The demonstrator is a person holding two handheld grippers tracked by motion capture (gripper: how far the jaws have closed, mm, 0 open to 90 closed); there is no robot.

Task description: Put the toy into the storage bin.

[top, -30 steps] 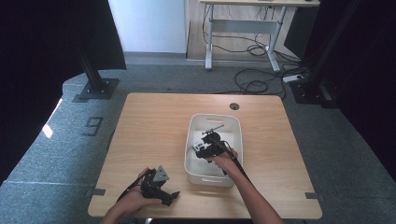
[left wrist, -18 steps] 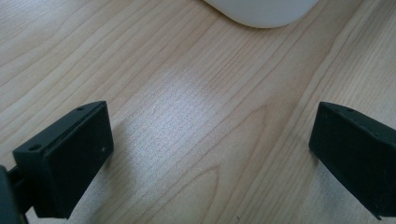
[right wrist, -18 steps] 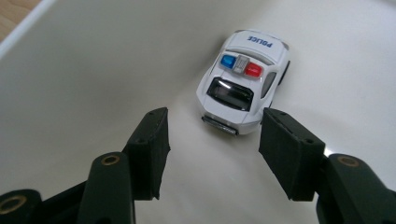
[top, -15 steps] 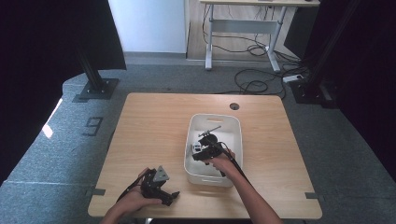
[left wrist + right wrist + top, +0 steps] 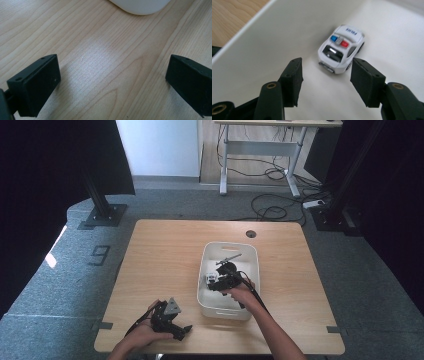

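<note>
Toy police car (image 5: 341, 49), white, with 1 blue and 1 red roof light and "POLICE" lettered on it, sits on the floor of the white bin (image 5: 248, 254), close against one bin wall. In the right gripper view it lies at 12 o'clock from the jaws, just past their tips, its near end about level with them; nothing presses on it. From the high view the car (image 5: 210, 279) shows as a small pale shape at the bin's 9 o'clock side, just beside the right gripper (image 5: 220, 284).

Right gripper (image 5: 325, 75): 2 black jaws stand partly apart, wider than the car, bare bin floor between them. The jaws have just been narrowing, then opening a little; no object is caught between them. The hand reaches into the bin from 5 o'clock.

A grey stick-like item (image 5: 229, 258) lies in the bin toward 12 o'clock; too small to identify.

Left gripper (image 5: 172, 326) rests in the hand near the table's (image 5: 165, 250) near edge, at 7 o'clock from the bin. In the left gripper view its jaws stand wide apart over bare wood (image 5: 107, 62), gripping nothing, with the bin's rounded corner (image 5: 140, 6) at 12 o'clock.
</note>
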